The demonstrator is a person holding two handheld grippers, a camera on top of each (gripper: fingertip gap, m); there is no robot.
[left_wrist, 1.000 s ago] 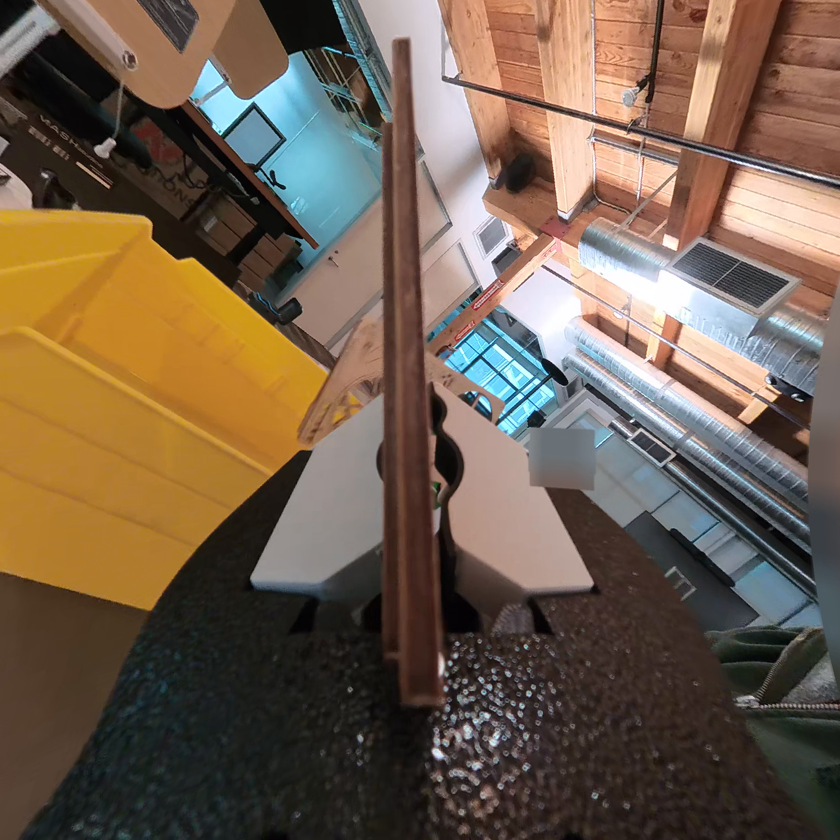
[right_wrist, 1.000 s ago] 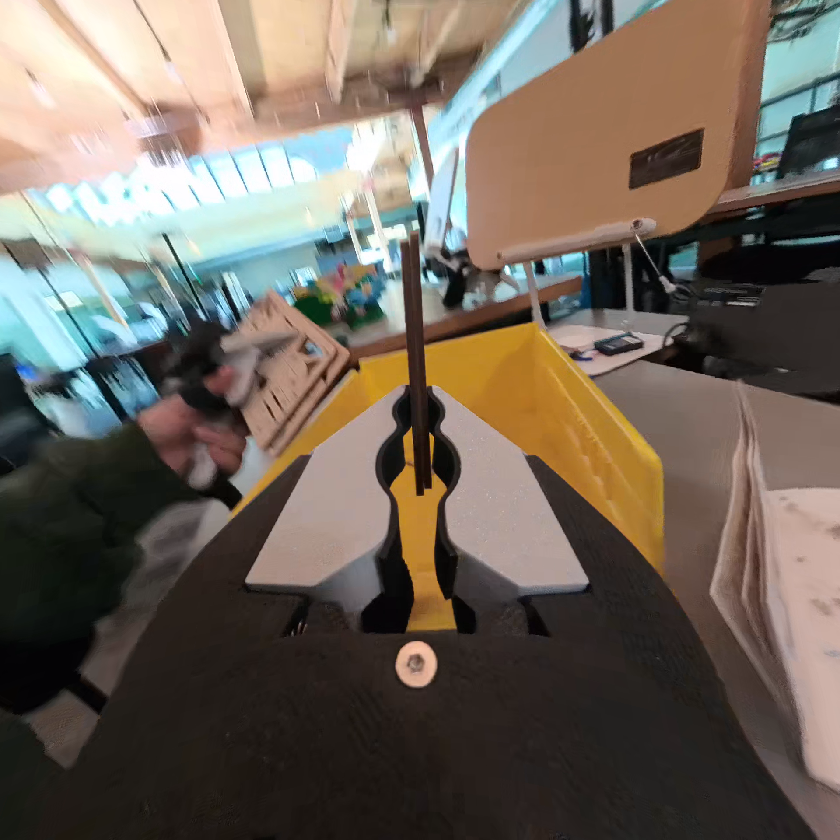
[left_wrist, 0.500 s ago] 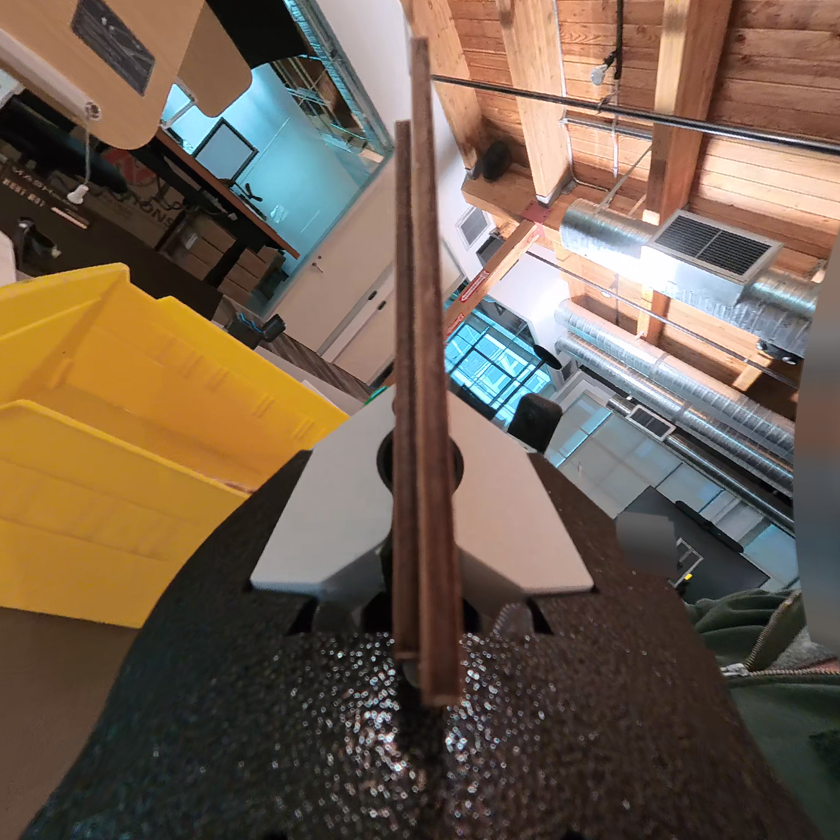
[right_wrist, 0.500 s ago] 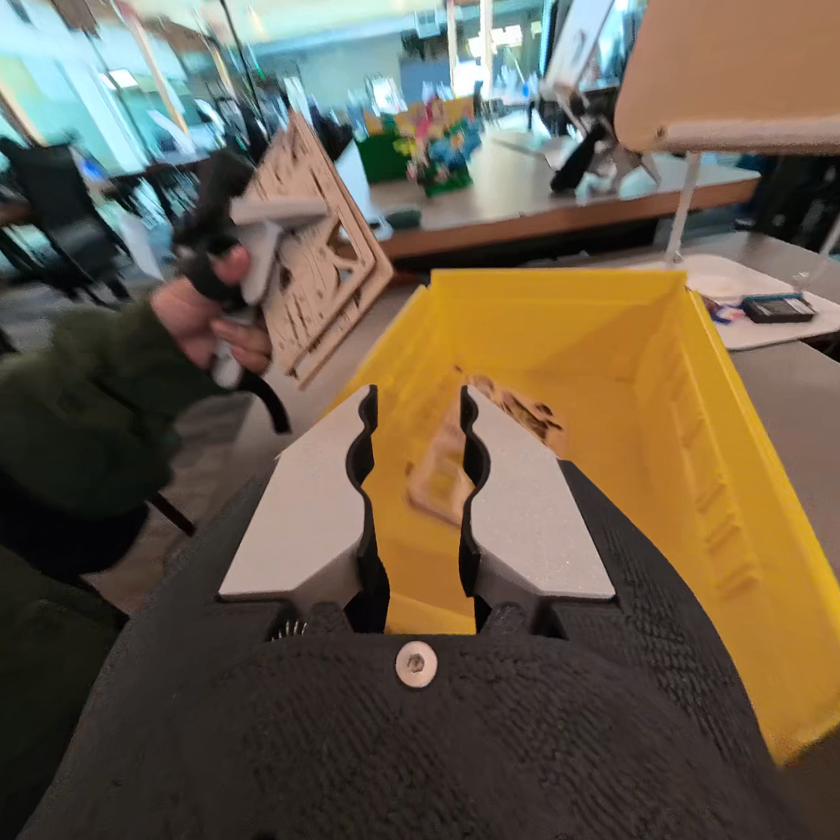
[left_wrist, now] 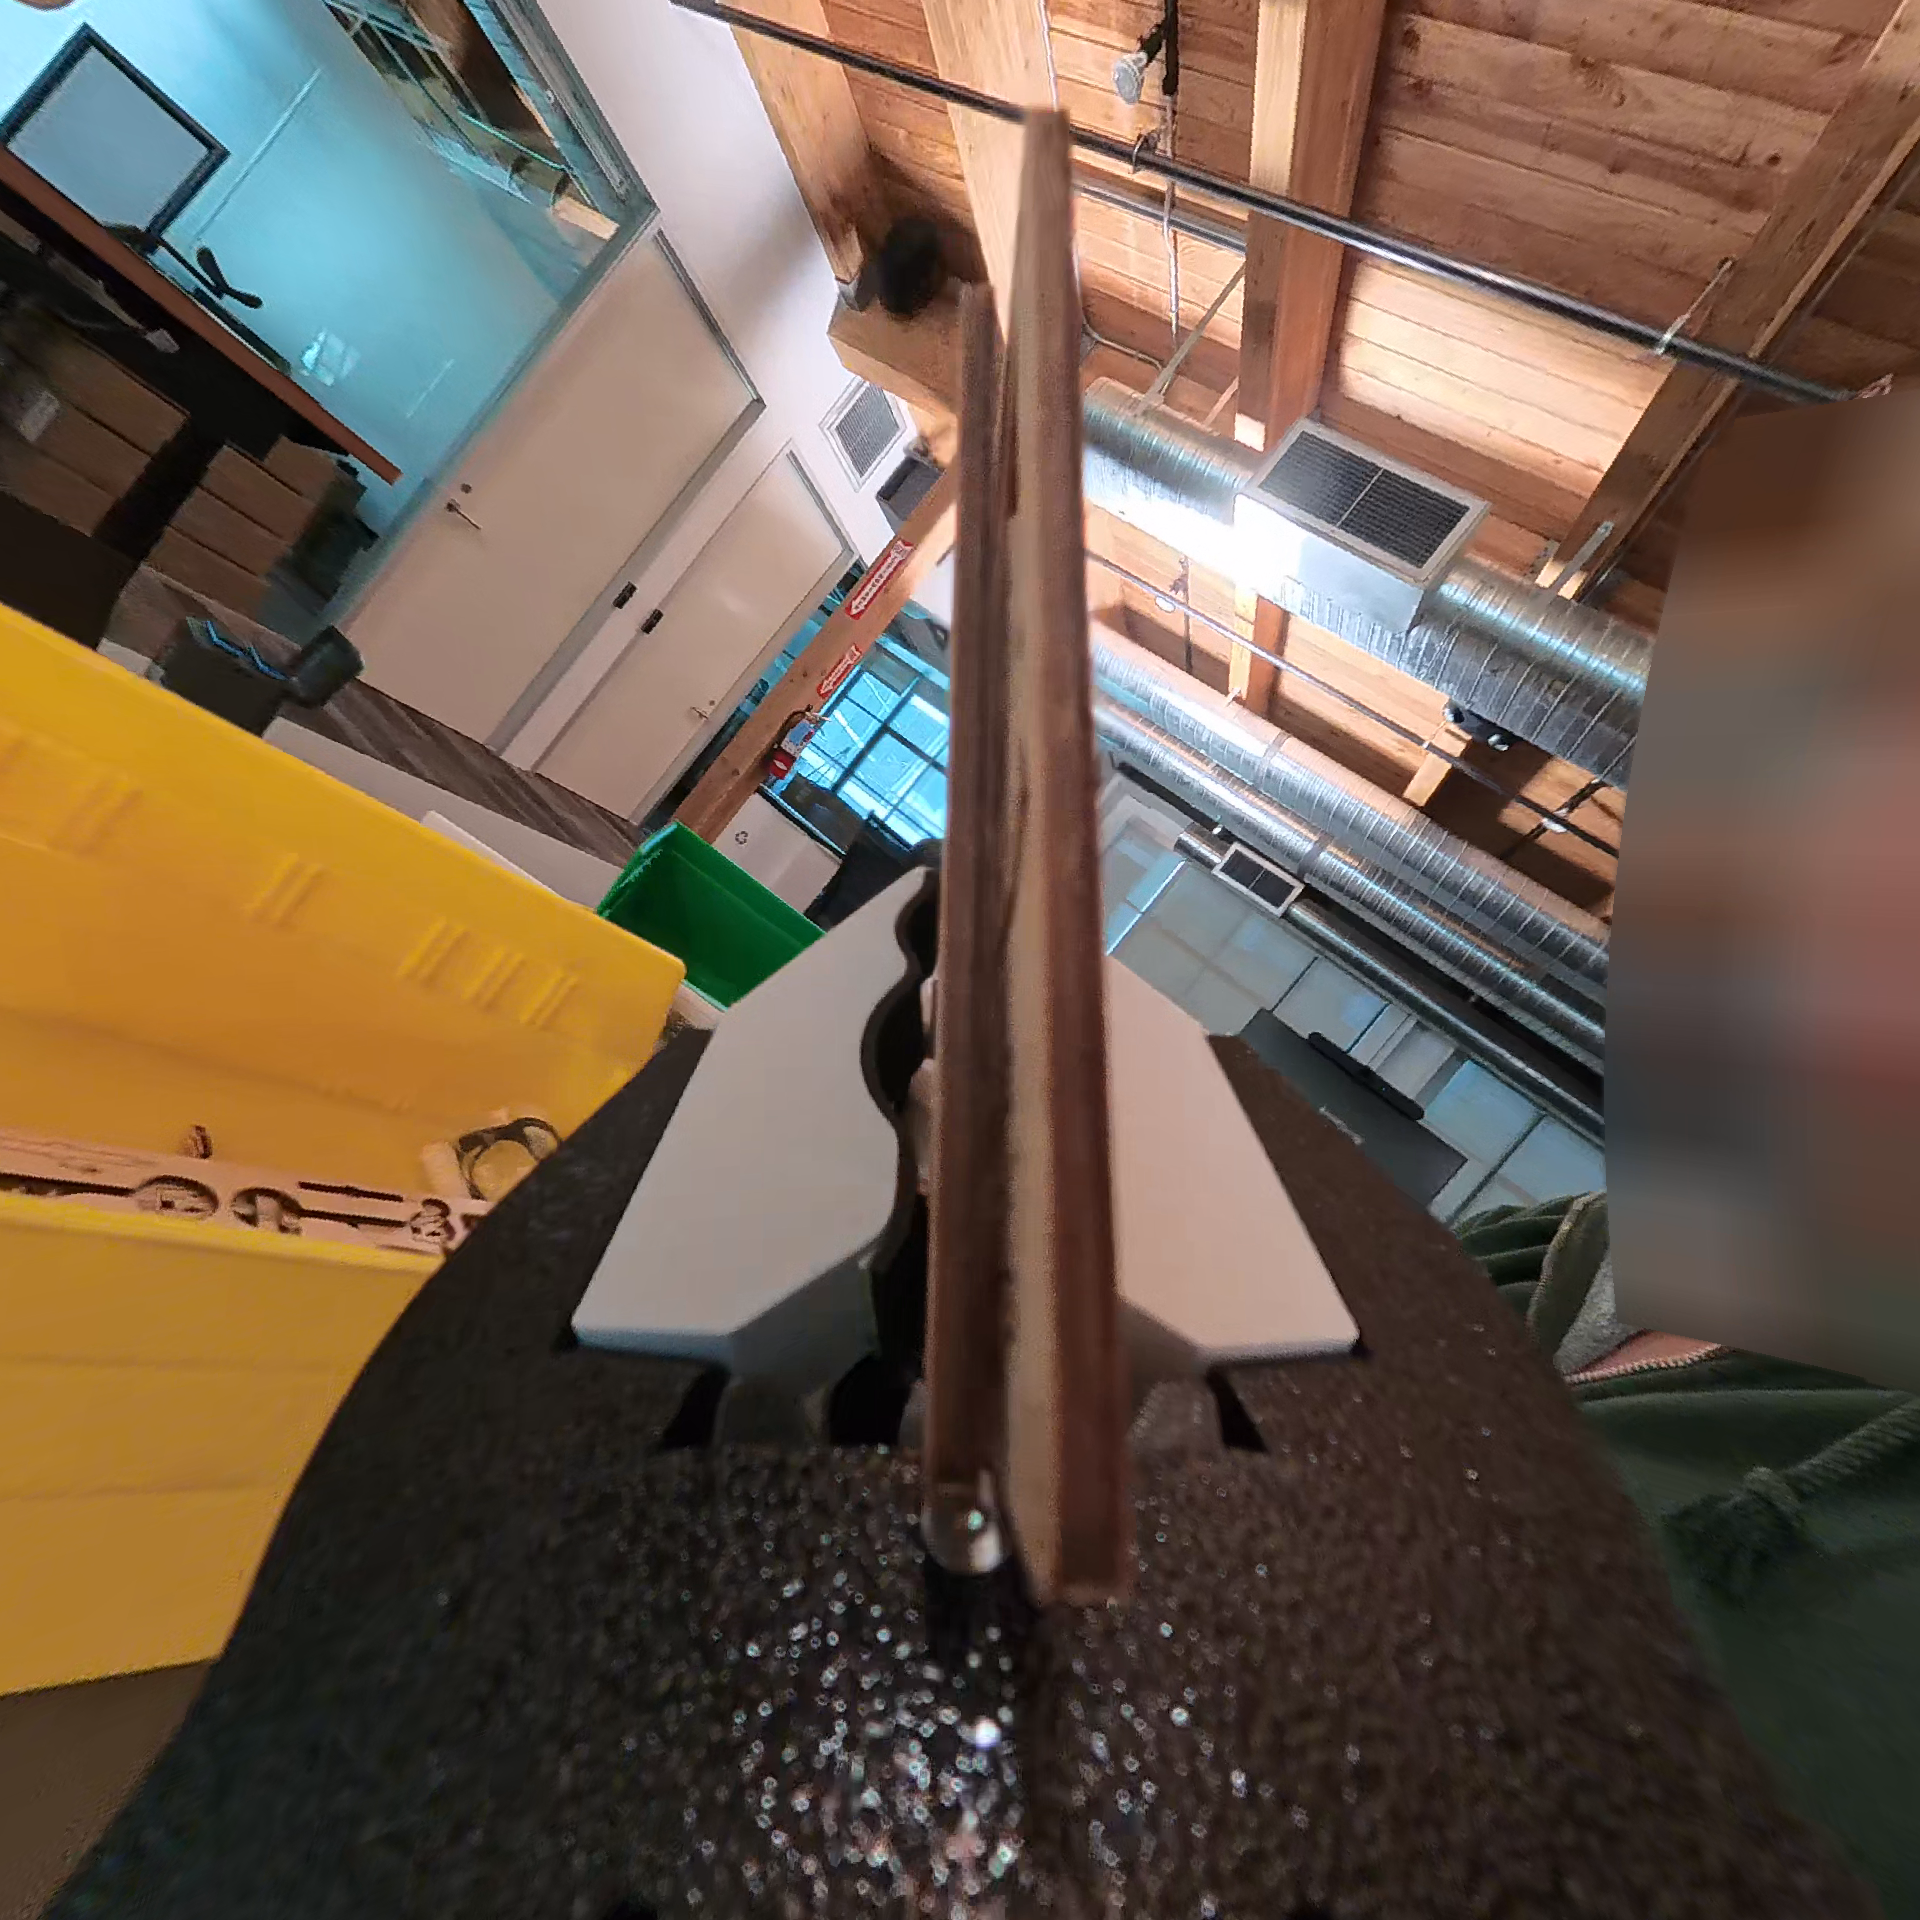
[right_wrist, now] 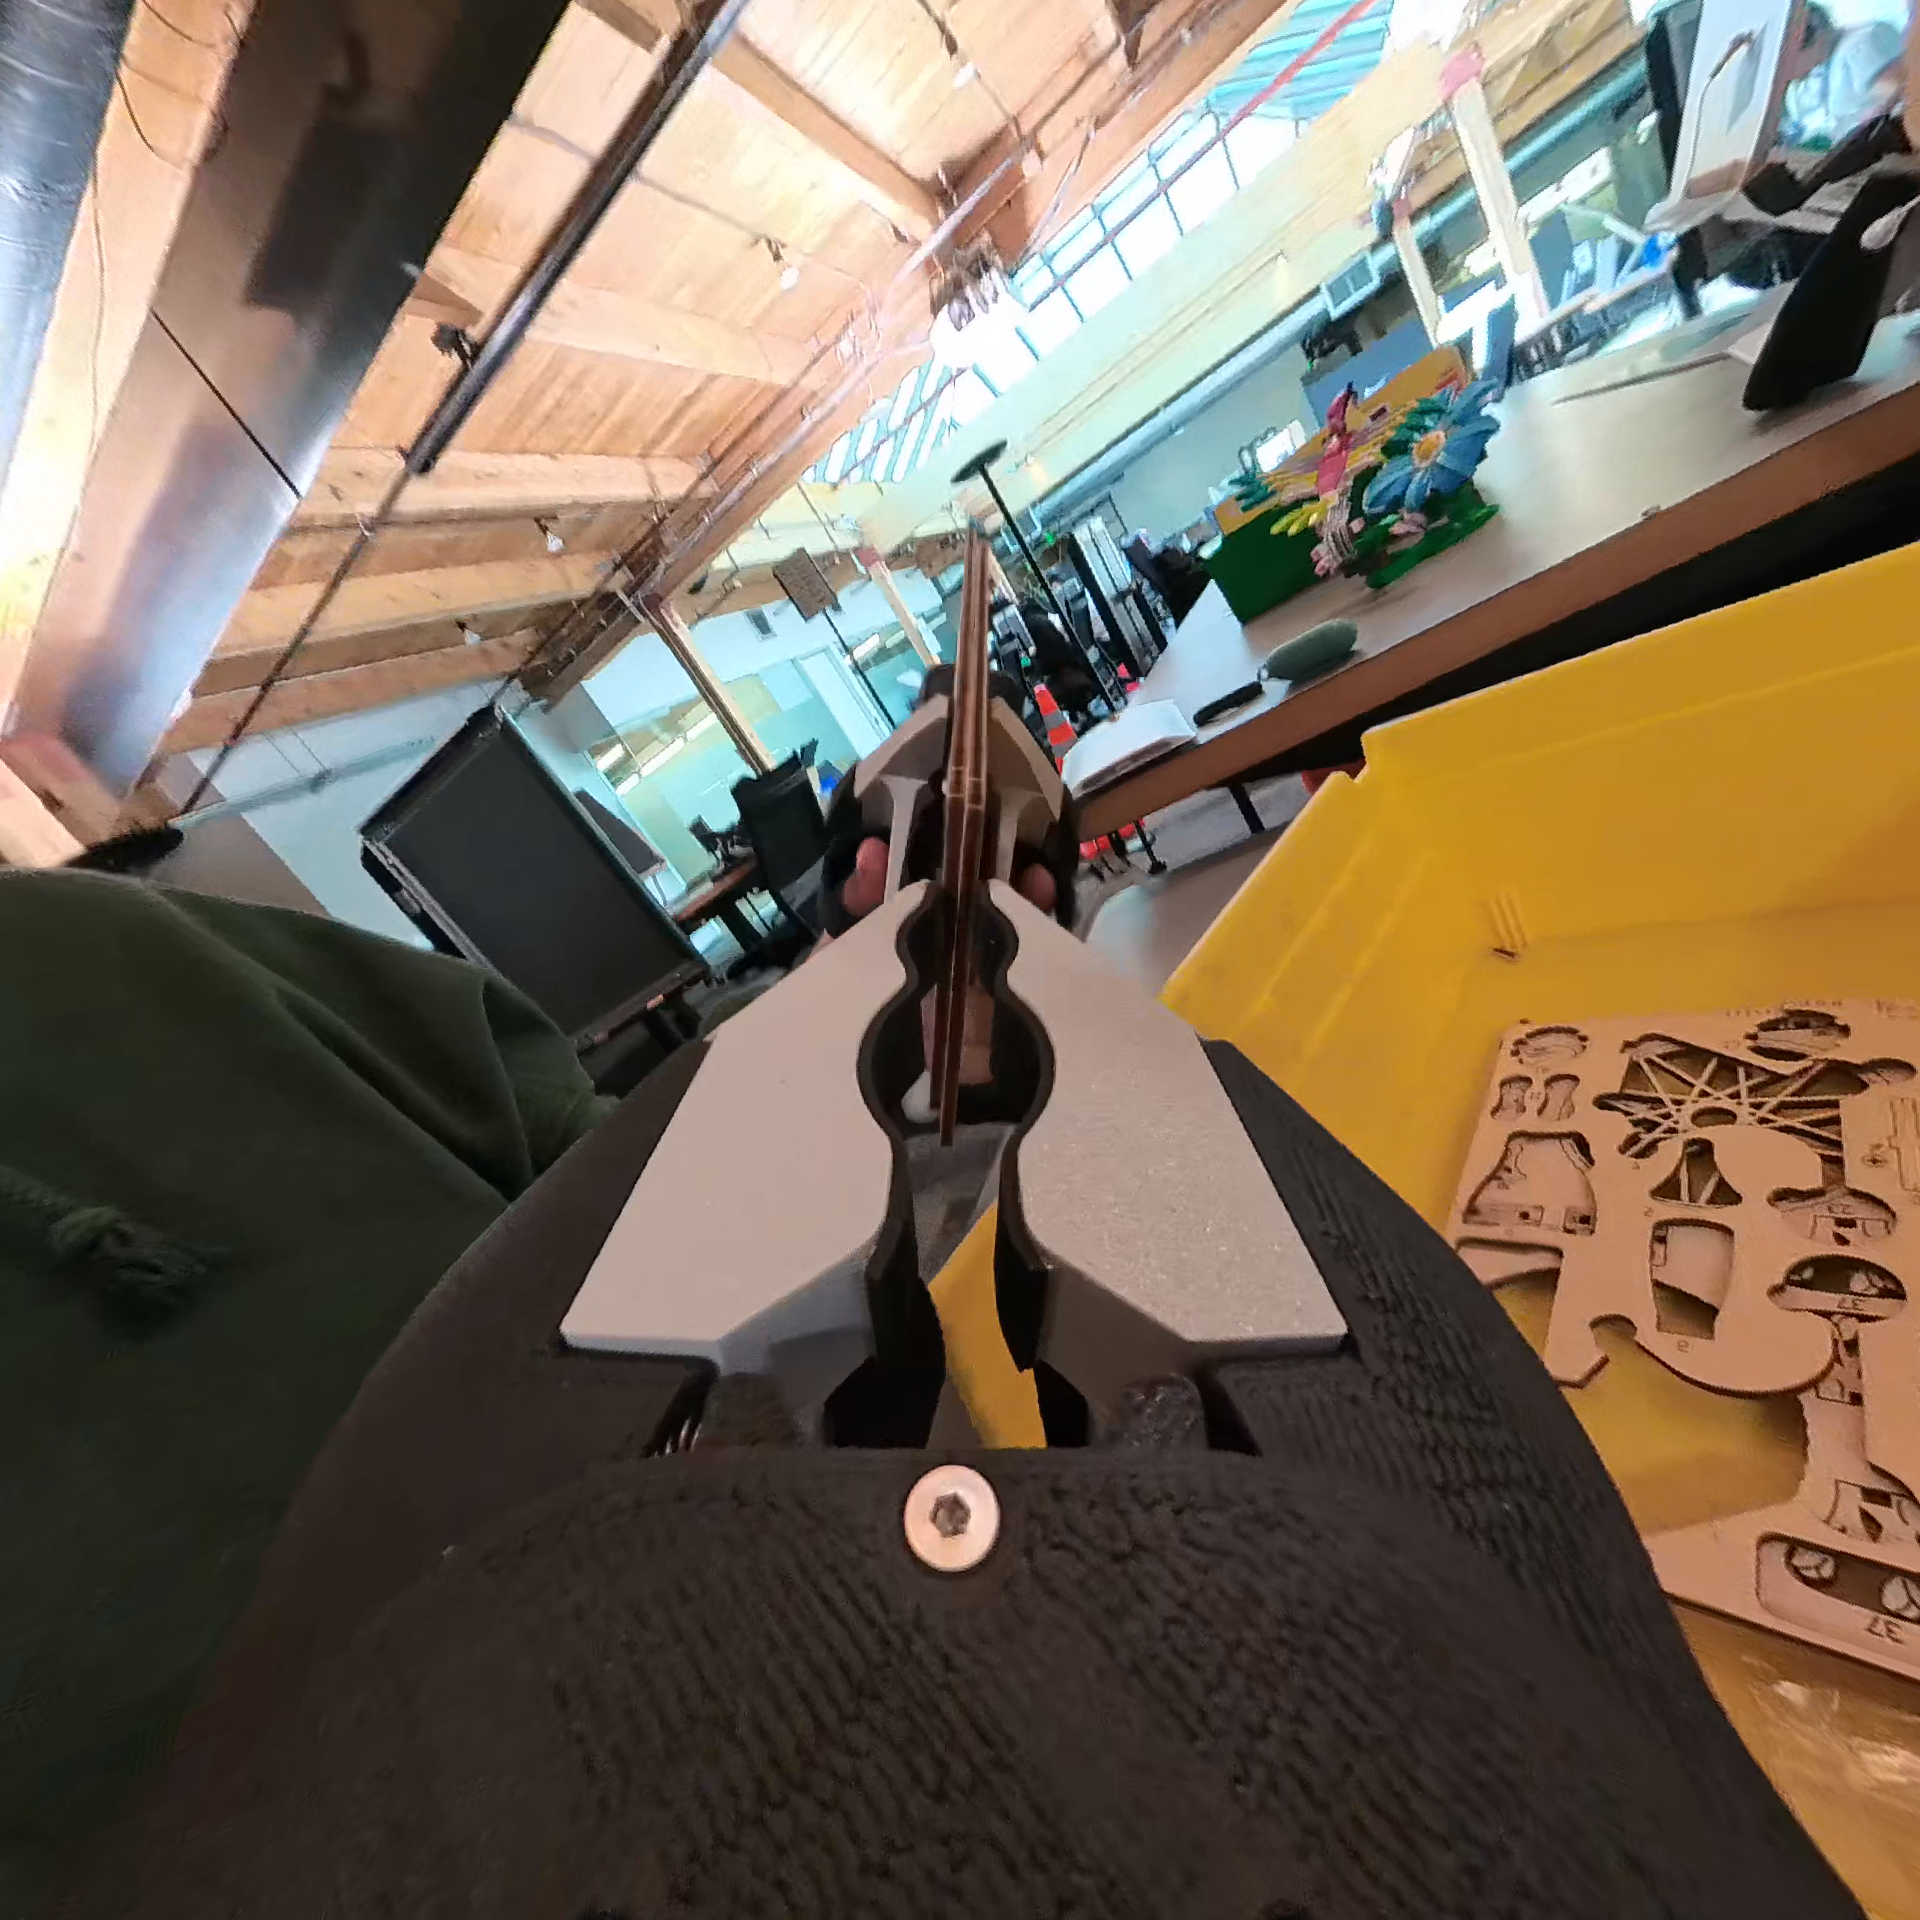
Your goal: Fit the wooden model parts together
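Observation:
My left gripper [left_wrist: 1003, 935] is shut on two thin wooden model sheets [left_wrist: 1023, 831], seen edge-on and pointing up toward the ceiling. In the right wrist view the same sheets [right_wrist: 971, 644] run edge-on from the left gripper [right_wrist: 961, 764] into my right gripper [right_wrist: 961, 899]. The right fingertips [right_wrist: 894, 935] are closed on the sheets' near edge. The two grippers face each other, close together. Another wooden sheet [right_wrist: 1704, 1226] of cut-out model parts lies flat in the yellow bin [right_wrist: 1558, 831]; it also shows in the left wrist view [left_wrist: 239, 1195].
The yellow bin [left_wrist: 260, 935] stands to the left of the left gripper and to the right of the right one. A green bin [left_wrist: 707, 904] stands behind it. A person's green sleeve [right_wrist: 208, 1143] fills the left side. A long table [right_wrist: 1558, 488] runs behind. About 6 centimetres separates my left fingertips from my right.
My right gripper held one sheet, opened and let it fall into the yellow bin, then swung left and closed on the sheets in my left gripper. The left gripper kept its grasp and tilted.

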